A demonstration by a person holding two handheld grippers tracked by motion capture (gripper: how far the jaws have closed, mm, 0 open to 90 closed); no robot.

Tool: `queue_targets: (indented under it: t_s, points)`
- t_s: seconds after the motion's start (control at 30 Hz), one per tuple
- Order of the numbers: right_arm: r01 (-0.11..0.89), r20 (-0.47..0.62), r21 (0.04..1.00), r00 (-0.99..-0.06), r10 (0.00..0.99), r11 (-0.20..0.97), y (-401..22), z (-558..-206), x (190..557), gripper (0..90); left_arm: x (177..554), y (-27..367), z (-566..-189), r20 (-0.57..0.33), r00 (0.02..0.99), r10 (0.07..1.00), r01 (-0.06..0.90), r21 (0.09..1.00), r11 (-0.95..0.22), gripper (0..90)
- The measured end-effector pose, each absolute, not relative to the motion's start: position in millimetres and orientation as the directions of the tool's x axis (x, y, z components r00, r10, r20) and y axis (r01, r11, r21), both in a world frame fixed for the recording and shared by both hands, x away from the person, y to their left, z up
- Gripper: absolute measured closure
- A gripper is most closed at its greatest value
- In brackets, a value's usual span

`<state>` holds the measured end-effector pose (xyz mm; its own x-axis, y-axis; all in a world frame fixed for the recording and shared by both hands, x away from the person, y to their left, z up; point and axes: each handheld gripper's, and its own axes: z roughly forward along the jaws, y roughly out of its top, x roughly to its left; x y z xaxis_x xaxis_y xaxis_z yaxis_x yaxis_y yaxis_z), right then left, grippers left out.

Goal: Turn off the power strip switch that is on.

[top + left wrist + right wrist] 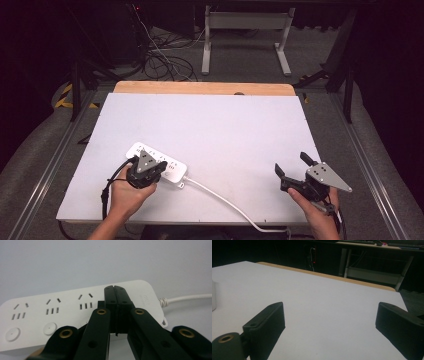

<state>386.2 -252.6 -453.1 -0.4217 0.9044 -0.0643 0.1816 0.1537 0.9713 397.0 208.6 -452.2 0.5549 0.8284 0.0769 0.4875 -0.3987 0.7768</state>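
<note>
A white power strip with several sockets lies on the white table near its front left; its white cable runs off toward the front edge. My left gripper is over the strip, its black jaws pressed together with nothing between them. In the left gripper view the shut tips rest over the strip near its cable end, beside the sockets and round buttons. My right gripper is held at the front right, apart from the strip. Its jaws stand wide apart over bare table.
The white board lies on a wooden tabletop whose far edge shows. Beyond it are floor cables and the legs of a white desk frame. Metal rails run along both sides.
</note>
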Motion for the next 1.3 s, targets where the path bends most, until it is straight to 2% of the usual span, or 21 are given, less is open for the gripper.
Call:
queue_targets:
  t_s: [0.67, 1.3]
  points:
    - [0.170, -0.068, 0.971, -0.474, 0.878, 0.167, -238, -452, 401, 9.3, 379, 242, -441, 0.056, 0.369, 0.928, 0.453, 0.861, -0.232, 90.0]
    - [0.168, -0.068, 0.971, -0.490, 0.869, 0.171, -232, -452, 405, 9.3, 369, 262, -434, 0.024, 0.208, 0.978, 0.406, 0.907, -0.109, 89.9]
